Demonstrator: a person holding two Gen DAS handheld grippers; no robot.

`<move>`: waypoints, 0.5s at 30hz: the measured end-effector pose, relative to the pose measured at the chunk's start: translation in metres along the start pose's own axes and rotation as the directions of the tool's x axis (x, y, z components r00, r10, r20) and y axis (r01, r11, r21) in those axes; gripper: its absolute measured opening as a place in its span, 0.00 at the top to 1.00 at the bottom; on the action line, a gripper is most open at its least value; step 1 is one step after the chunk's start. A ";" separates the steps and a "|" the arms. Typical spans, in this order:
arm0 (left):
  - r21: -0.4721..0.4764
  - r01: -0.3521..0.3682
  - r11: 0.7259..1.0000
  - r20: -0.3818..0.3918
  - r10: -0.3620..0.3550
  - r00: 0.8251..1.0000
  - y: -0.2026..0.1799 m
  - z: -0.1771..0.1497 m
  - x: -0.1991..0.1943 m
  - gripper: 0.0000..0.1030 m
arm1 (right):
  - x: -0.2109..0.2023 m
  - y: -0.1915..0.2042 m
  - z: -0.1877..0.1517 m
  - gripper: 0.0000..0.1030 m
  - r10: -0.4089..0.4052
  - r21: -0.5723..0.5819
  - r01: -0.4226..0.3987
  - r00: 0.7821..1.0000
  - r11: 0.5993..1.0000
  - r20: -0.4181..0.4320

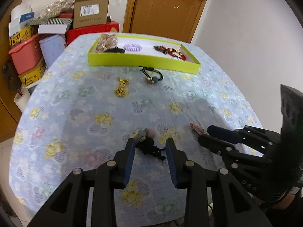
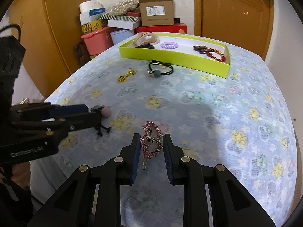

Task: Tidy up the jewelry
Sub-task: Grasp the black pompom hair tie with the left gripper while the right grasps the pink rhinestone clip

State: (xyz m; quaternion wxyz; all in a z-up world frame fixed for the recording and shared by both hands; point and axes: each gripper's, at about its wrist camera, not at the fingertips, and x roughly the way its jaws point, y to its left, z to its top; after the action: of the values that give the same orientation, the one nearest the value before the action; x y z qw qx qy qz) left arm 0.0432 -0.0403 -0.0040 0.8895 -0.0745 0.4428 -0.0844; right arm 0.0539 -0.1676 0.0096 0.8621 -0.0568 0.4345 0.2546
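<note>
A black hair tie with a pink pom and a grey charm (image 1: 148, 143) lies on the flowered tablecloth between the fingers of my left gripper (image 1: 150, 141). Those jaws stand apart, with a gap on the right side. My right gripper (image 2: 151, 139) is shut on a pink rhinestone hair clip (image 2: 151, 141), which rests on the cloth. The right gripper (image 1: 203, 134) shows at the right of the left wrist view. A lime-green tray (image 1: 144, 61) stands at the far side of the table. It holds a purple coil tie (image 1: 132, 47), a red bead bracelet (image 1: 176, 54) and hair claws (image 1: 107, 40).
A gold chain (image 1: 121, 88) and a black hair tie with a teal bead (image 1: 153, 75) lie on the cloth just before the tray. Stacked boxes and a pink tub (image 1: 24, 54) crowd the floor beyond the table's left edge. A wooden door (image 1: 166, 9) is behind.
</note>
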 end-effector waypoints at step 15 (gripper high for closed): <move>0.050 -0.095 0.994 0.015 0.094 0.995 -0.010 0.003 0.019 0.81 | -0.011 -0.021 -0.003 0.76 -0.008 0.053 0.007 1.000 0.999 0.029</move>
State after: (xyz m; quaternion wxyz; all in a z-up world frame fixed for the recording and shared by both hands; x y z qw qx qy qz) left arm 0.0557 -0.0540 -0.0147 0.8970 -0.0317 0.4377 -0.0529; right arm 0.0568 -0.1911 0.0137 0.8704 -0.0318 0.4284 0.2405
